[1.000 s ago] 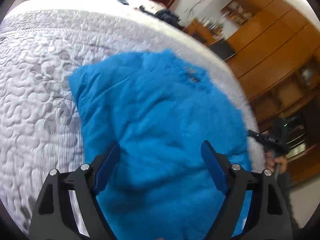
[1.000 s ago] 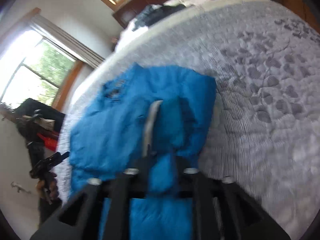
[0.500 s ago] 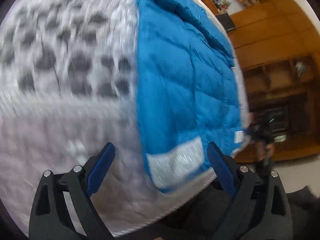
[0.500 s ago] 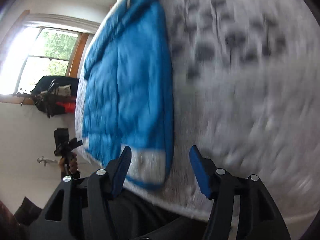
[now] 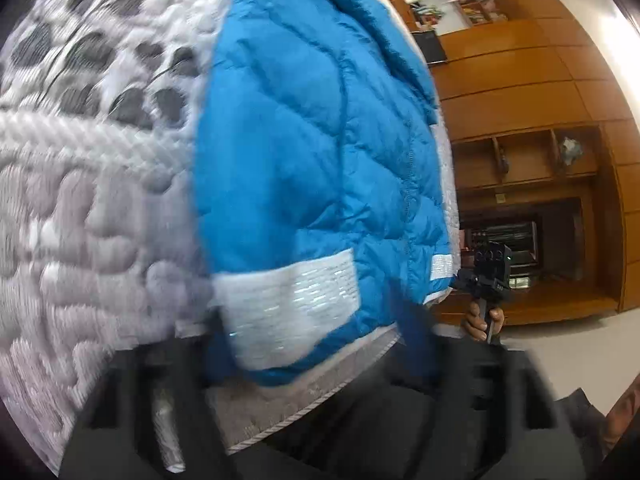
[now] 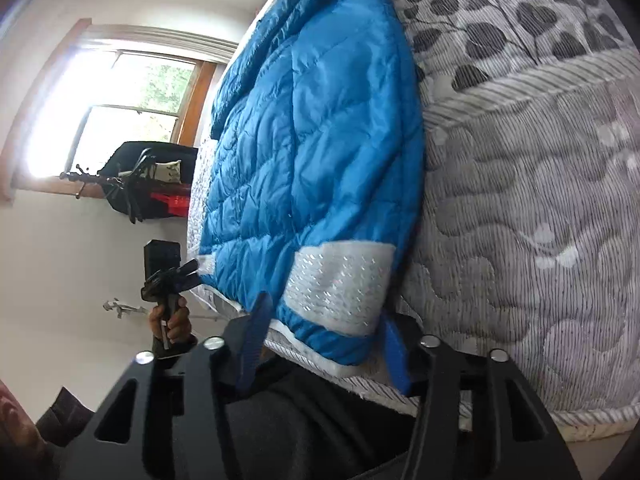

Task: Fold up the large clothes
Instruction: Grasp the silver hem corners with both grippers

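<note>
Both tongs, right (image 6: 324, 344) and left (image 5: 316, 344), are gaping wide around the blue puffer jacket's (image 6: 312, 140) near hem, its length stretching away.

A bright blue quilted puffer jacket (image 6: 316, 128) with a silvery-white speckled hem band (image 6: 340, 284) lies on a grey-and-white quilted bedspread (image 6: 520, 200) printed with dark grey leaves, between the blue-padded fingers (image 6: 256, 344) of black grippers.

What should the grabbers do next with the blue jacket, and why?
Probably close both grippers on the near hem. The jacket lies flat on the bed, its white hem bands facing the edge. The right gripper is open around one band; the left gripper, blurred, looks open at the other. Neither holds anything.
</note>
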`<state>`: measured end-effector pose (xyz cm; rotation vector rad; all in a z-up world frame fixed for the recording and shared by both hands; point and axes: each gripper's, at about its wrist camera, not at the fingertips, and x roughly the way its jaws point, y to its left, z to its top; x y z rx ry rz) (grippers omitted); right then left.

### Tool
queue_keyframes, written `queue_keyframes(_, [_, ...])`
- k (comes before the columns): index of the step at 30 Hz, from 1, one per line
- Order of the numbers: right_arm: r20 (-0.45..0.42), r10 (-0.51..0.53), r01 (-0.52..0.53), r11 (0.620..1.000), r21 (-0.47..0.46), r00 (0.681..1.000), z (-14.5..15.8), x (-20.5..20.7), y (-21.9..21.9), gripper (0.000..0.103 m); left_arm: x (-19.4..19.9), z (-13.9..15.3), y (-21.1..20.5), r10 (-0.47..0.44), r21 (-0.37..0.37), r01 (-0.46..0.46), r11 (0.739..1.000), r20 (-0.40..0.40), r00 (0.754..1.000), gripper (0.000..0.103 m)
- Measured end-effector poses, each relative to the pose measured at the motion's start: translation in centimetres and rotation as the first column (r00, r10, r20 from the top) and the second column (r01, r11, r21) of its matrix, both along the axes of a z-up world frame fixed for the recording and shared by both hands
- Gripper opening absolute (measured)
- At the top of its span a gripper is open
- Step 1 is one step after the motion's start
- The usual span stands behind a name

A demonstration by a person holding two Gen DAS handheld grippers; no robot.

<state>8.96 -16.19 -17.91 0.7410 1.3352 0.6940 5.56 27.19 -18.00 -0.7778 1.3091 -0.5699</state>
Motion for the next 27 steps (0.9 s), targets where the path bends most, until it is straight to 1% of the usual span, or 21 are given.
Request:
queue_keyframes(1, [0.002,-0.001,0.001,1.0,0.002,1.0,0.0,-0.2,0.0,0.043,-0.3,0.0,0.3,0.013,-0.002,-0.013,1.0,-0.002,1.0,0.024])
queue_keyframes(2, [0.006,-0.005,0.005,1.0,0.009,1.0,0.1,-0.4,0.0,0.04,-0.4,0.0,0.3,0.022,-0.011,-0.022,1.0,-0.002,1.0,0.022])
queue_keyframes(4, [0.014,-0.017,0.017,0.999,0.039,1.0,0.3,-0.5,-0.2,0.022,-0.7,0.3,0.6,0.046,-0.034,-0.046,0.998,0.006,0.999,0.016])
queue_keyframes(7, [0.024,-0.043,0.041,0.995,0.088,0.999,0.8,-0.3,-1.0,0.013,-1.3,0.8,0.9,0.078,-0.075,-0.076,0.994,0.022,0.997,0.014])
queue_keyframes(10, [0.055,-0.064,0.058,0.991,0.118,0.996,2.0,-0.2,-1.3,0.01,-1.5,1.8,1.3,0.113,-0.131,-0.106,0.986,0.049,0.992,0.013])
queue_keyframes(15, [0.122,-0.108,0.086,0.981,0.172,0.987,5.2,0.2,-1.8,0.009,-1.5,4.8,1.4,0.163,-0.2,-0.139,0.97,0.111,0.98,0.012])
queue_keyframes(19, [0.174,-0.133,0.102,0.979,0.175,0.976,7.7,1.3,-1.8,0.008,-0.8,6.7,1.7,0.198,-0.246,-0.161,0.956,0.136,0.971,0.012])
queue_keyframes(23, [0.225,-0.149,0.112,0.979,0.169,0.963,10.0,3.2,-2.0,0.008,1.1,8.6,1.8,0.219,-0.27,-0.171,0.947,0.159,0.963,0.012])
queue_keyframes(27, [0.267,-0.153,0.117,0.982,0.147,0.951,12.2,6.1,-1.6,0.007,3.8,9.5,2.8,0.234,-0.291,-0.181,0.94,0.163,0.958,0.012])
